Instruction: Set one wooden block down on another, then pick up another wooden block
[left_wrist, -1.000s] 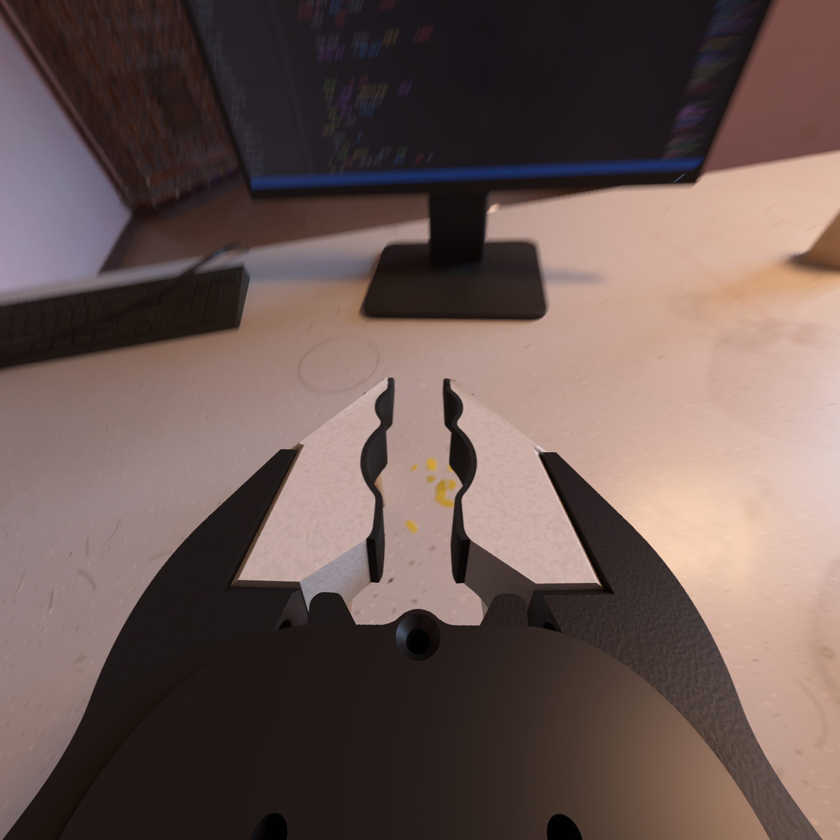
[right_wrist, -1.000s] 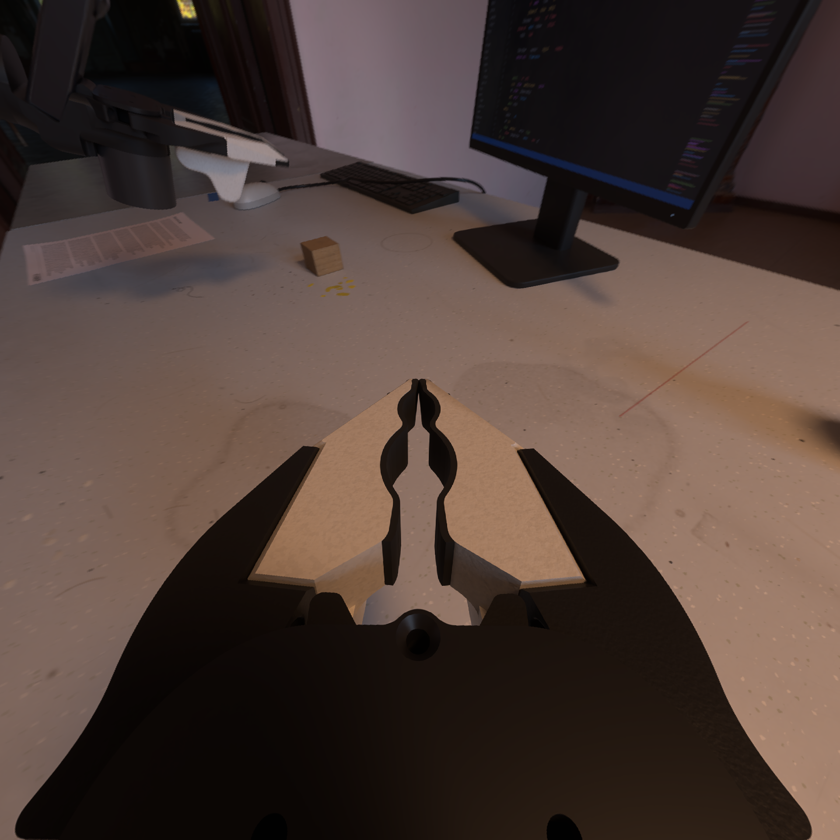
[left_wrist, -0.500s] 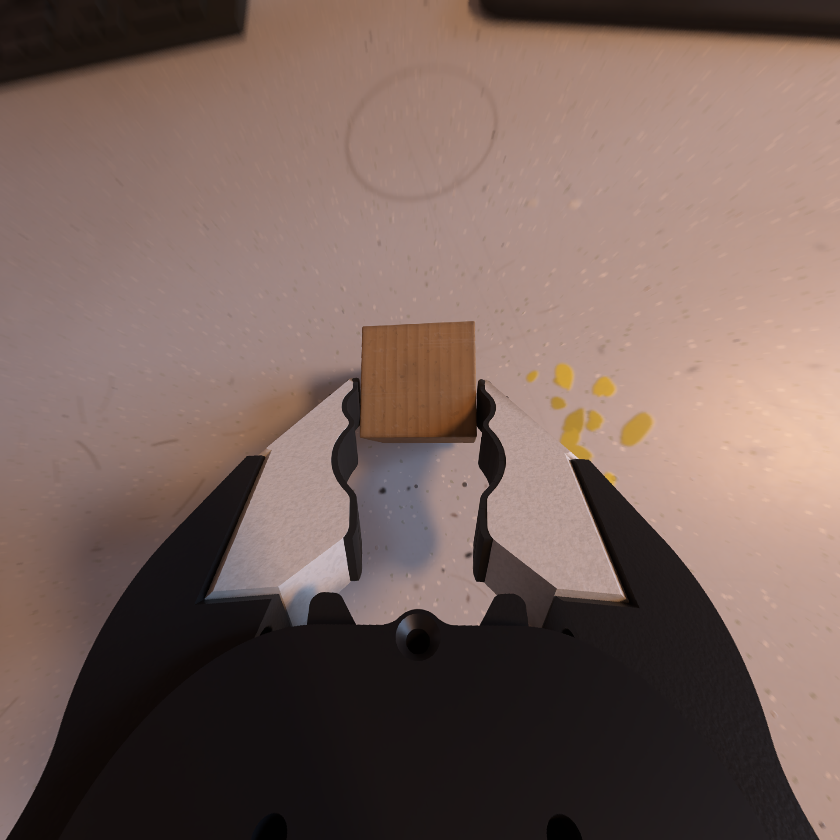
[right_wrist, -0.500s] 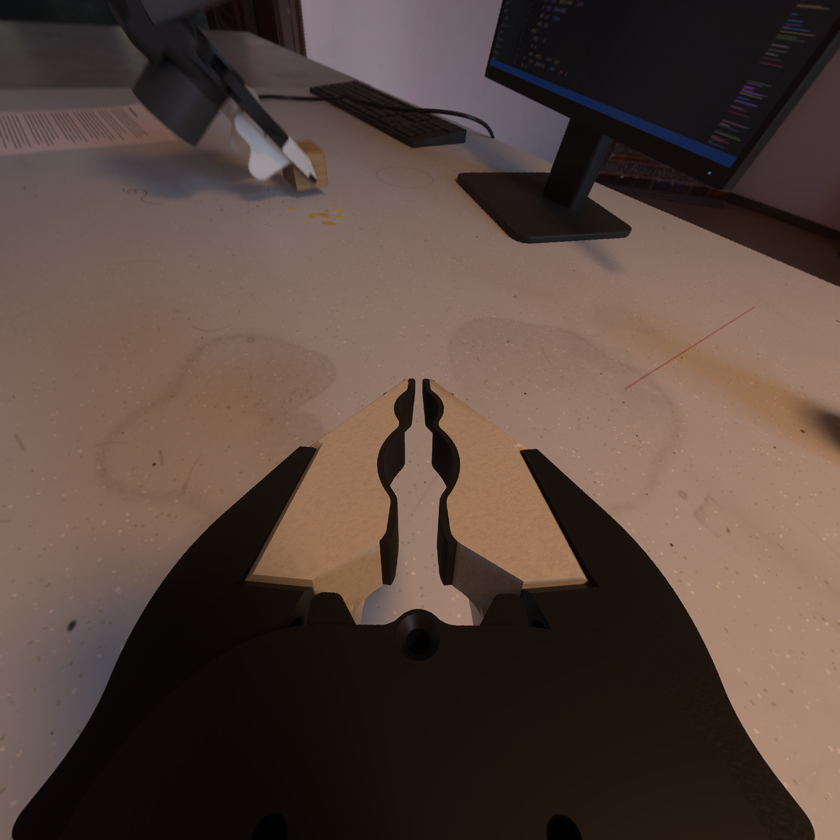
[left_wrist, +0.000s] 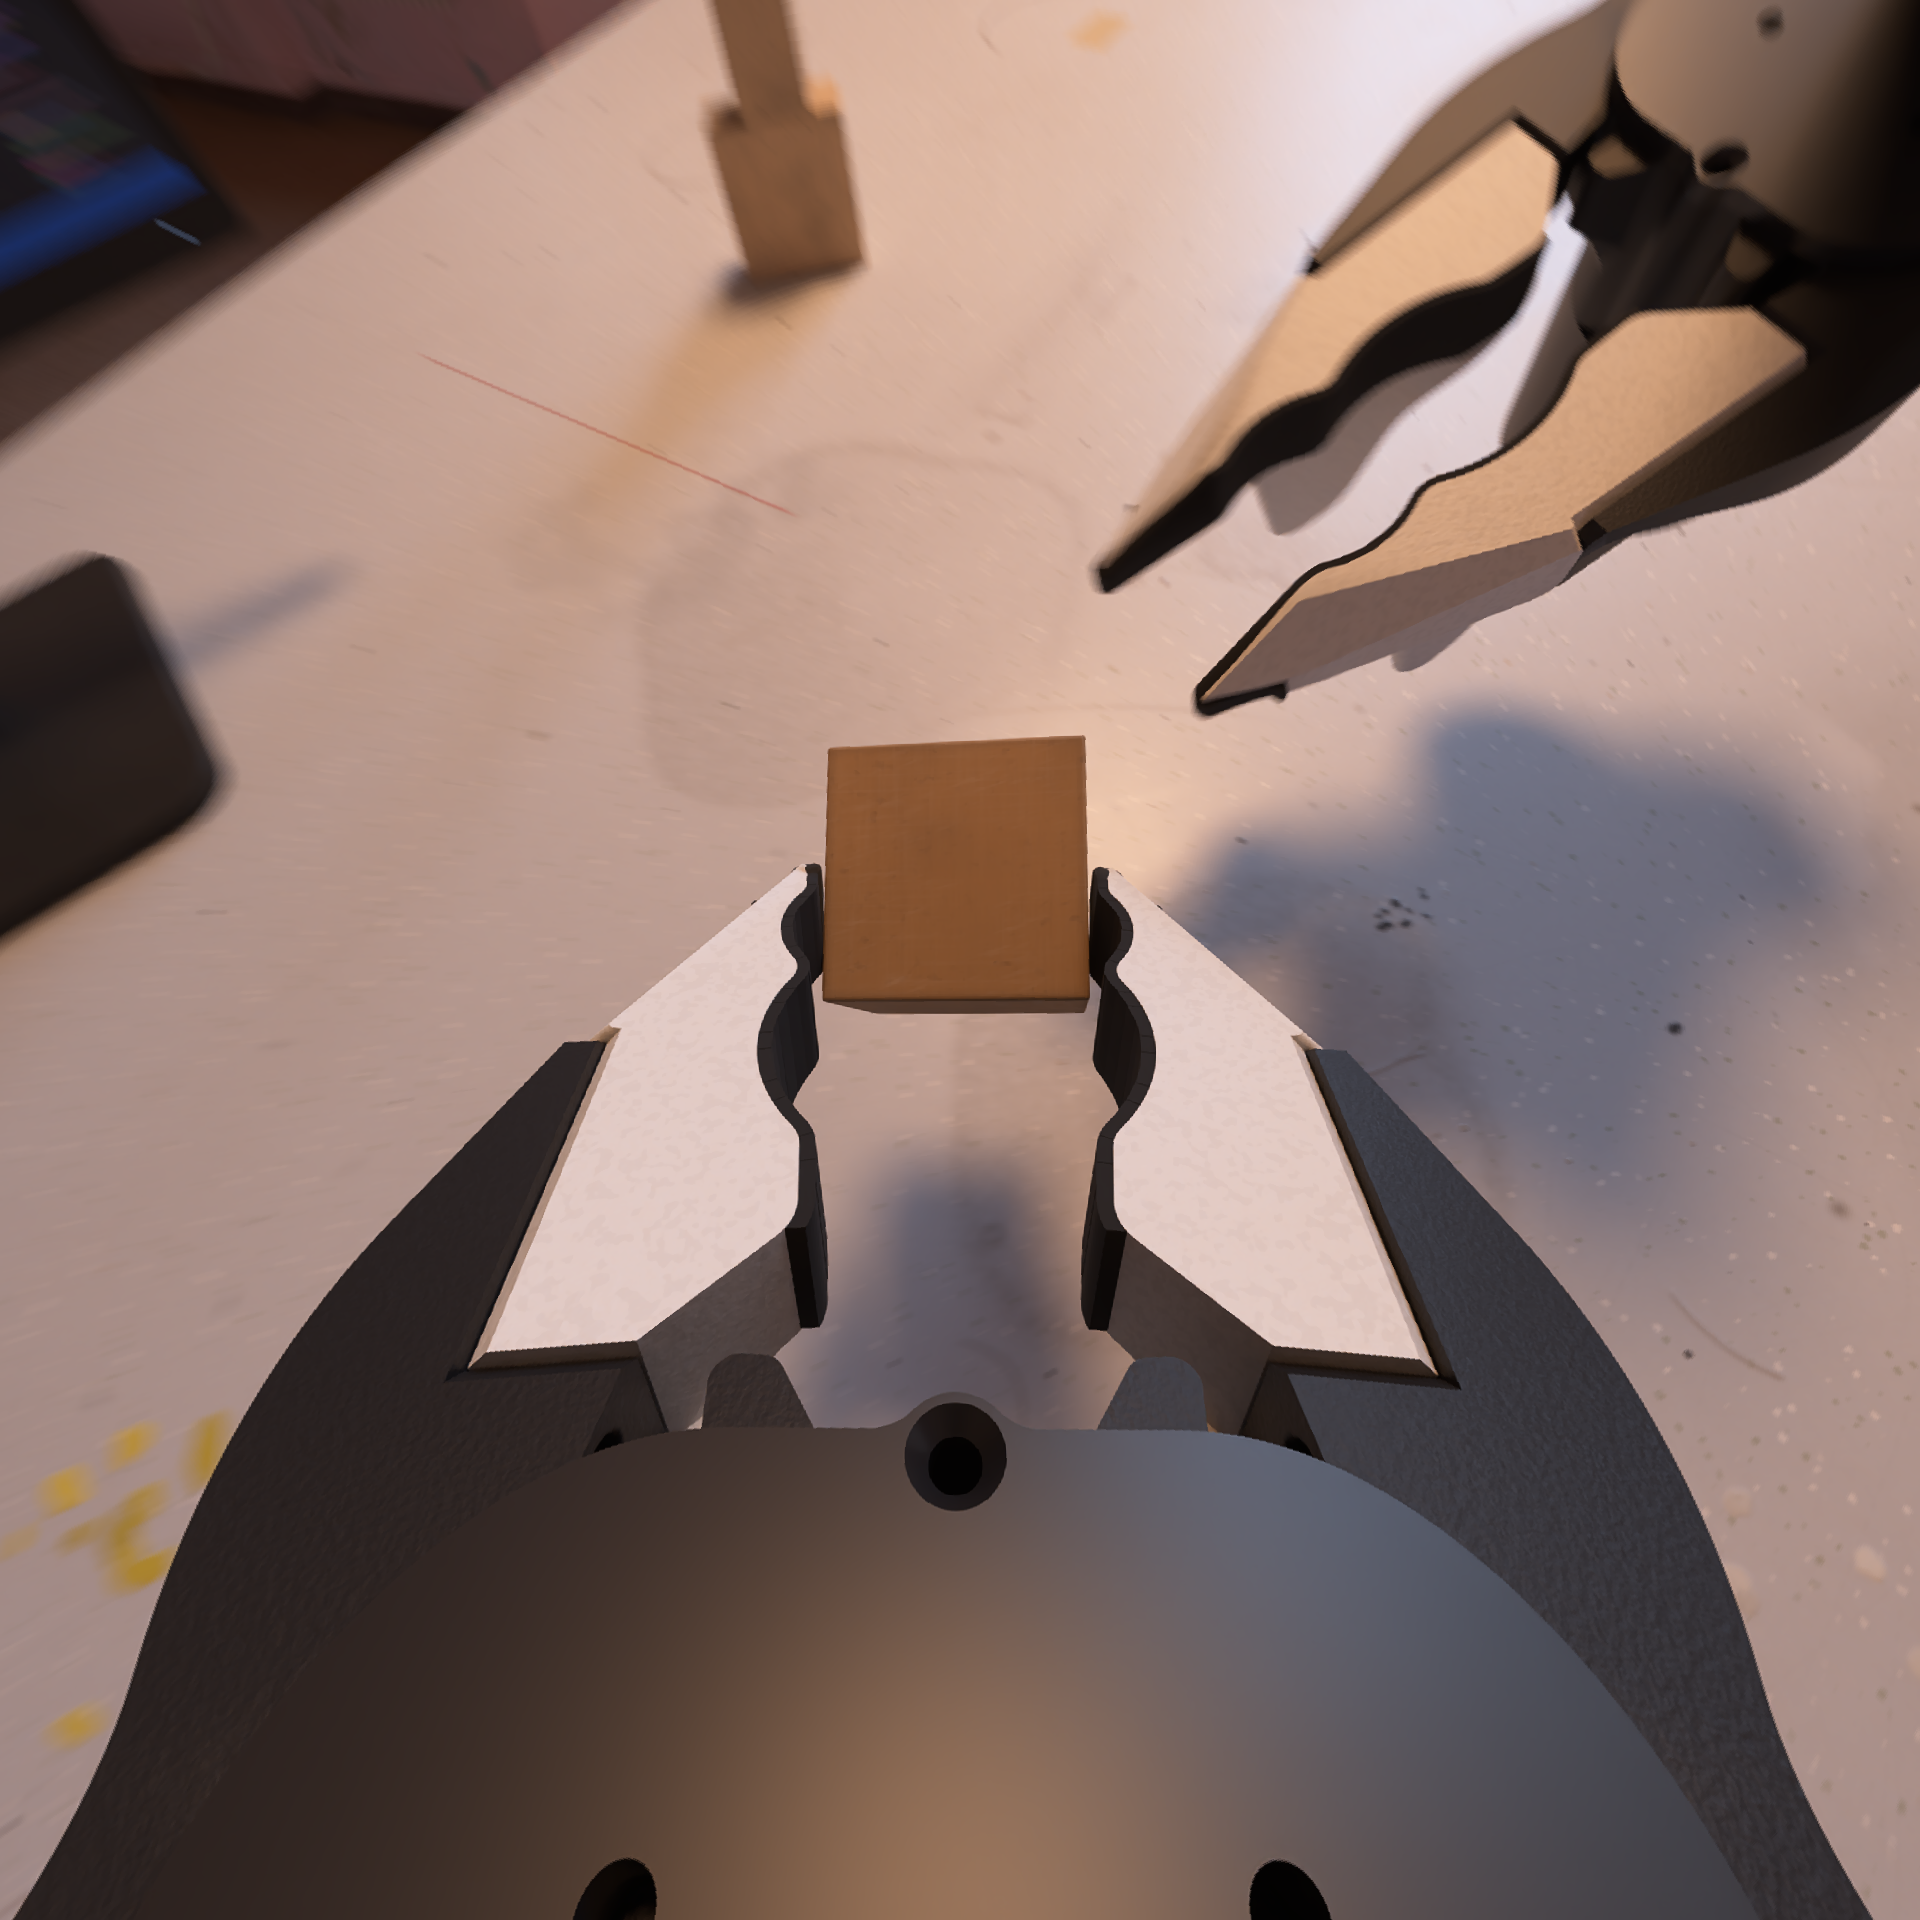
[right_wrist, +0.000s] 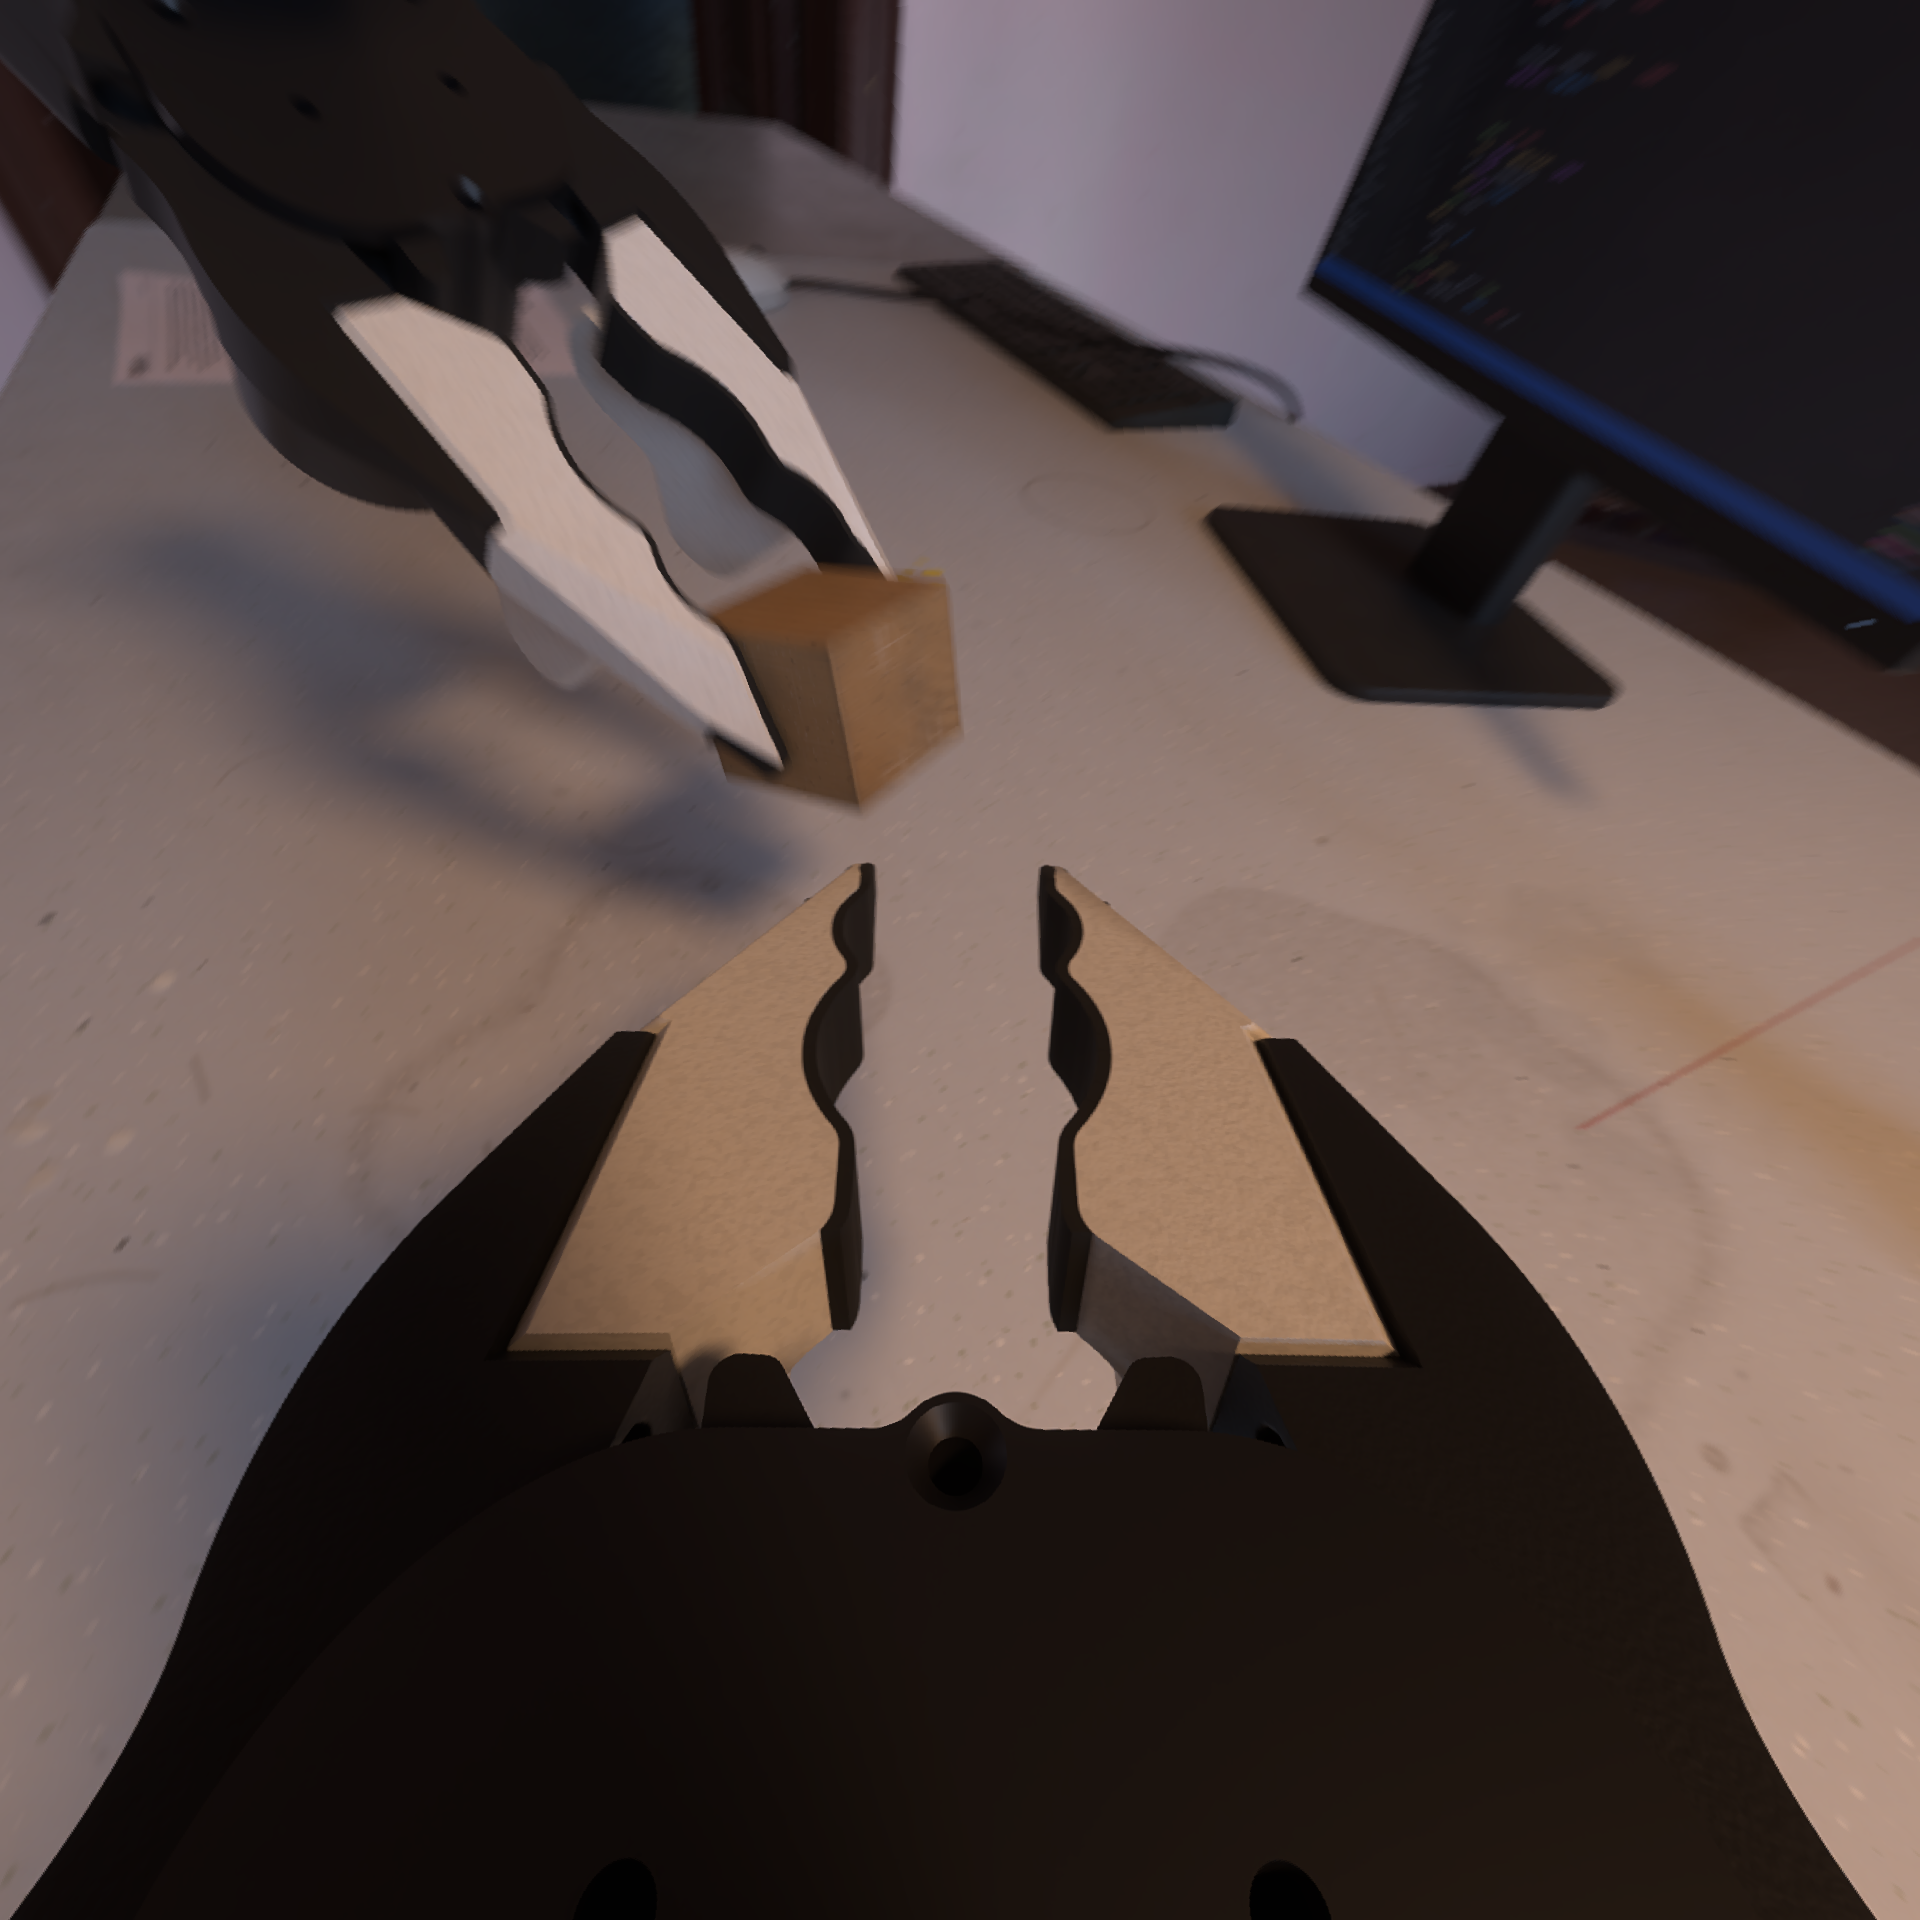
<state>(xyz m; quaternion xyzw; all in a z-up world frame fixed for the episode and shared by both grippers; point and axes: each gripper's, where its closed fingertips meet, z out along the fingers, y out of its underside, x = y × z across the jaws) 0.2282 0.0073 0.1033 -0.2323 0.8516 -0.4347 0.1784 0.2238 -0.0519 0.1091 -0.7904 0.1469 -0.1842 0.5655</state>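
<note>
My left gripper (left_wrist: 951, 883) is shut on a brown wooden block (left_wrist: 956, 873) and holds it above the table. It also shows in the right wrist view (right_wrist: 821, 655), upper left, with the block (right_wrist: 873, 675) between its tips. My right gripper (right_wrist: 953, 878) is open and empty, just below and in front of that block. It shows in the left wrist view (left_wrist: 1153, 639) at the upper right, tips pointing toward the block. A blurred stack of pale wooden blocks (left_wrist: 790, 177) stands on the table far ahead.
A monitor (right_wrist: 1662, 260) on a black stand (right_wrist: 1413, 613) is at the right, and its base (left_wrist: 83, 727) shows at the left in the left wrist view. A keyboard (right_wrist: 1070, 348) and a paper sheet (right_wrist: 166, 332) lie at the back. Yellow specks (left_wrist: 125, 1507) mark the table (left_wrist: 416, 935).
My left gripper closed on the block, lifted it and carried it toward the right gripper. My right gripper went from shut to open.
</note>
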